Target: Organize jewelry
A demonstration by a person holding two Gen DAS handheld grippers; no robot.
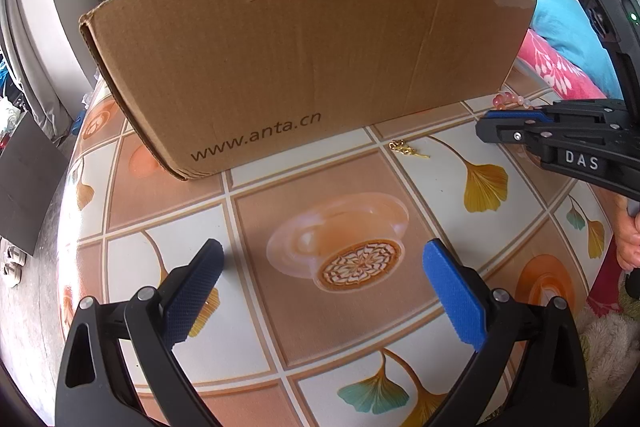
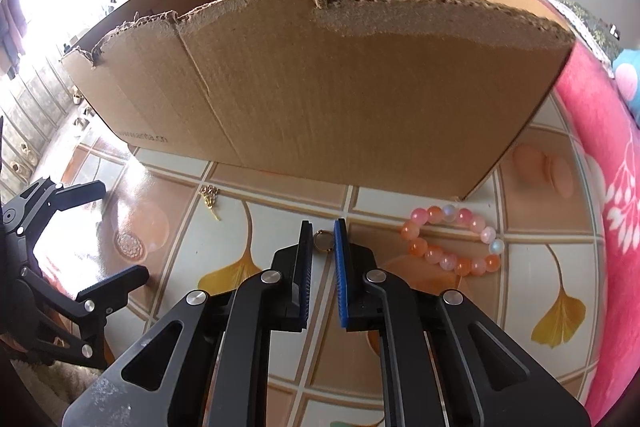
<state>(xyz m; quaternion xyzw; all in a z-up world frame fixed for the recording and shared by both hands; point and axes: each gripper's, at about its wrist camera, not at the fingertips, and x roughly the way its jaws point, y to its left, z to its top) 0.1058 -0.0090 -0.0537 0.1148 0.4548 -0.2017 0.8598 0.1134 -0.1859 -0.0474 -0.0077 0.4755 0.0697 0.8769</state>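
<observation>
While your right gripper [image 2: 323,239] pinches the ring [image 2: 323,241] before the box [image 2: 320,87], lift straight, clearing its torn rim; left gripper [image 1: 320,267] waits wide.

Ring [image 2: 323,241] between box [image 2: 320,99] and bracelet [image 2: 454,241].

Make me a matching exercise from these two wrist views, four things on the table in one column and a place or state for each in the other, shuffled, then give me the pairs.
Things:
1. ring
2. bead bracelet
3. gold chain
4. cardboard box

Places or states:
A. open-topped, near edge torn
B. curled on the tablecloth to the right of the right gripper
C. between the right gripper's nearly closed fingertips
D. small heap close to the box's near wall, ahead of the open left gripper

Pairs: 1-C, 2-B, 3-D, 4-A
</observation>
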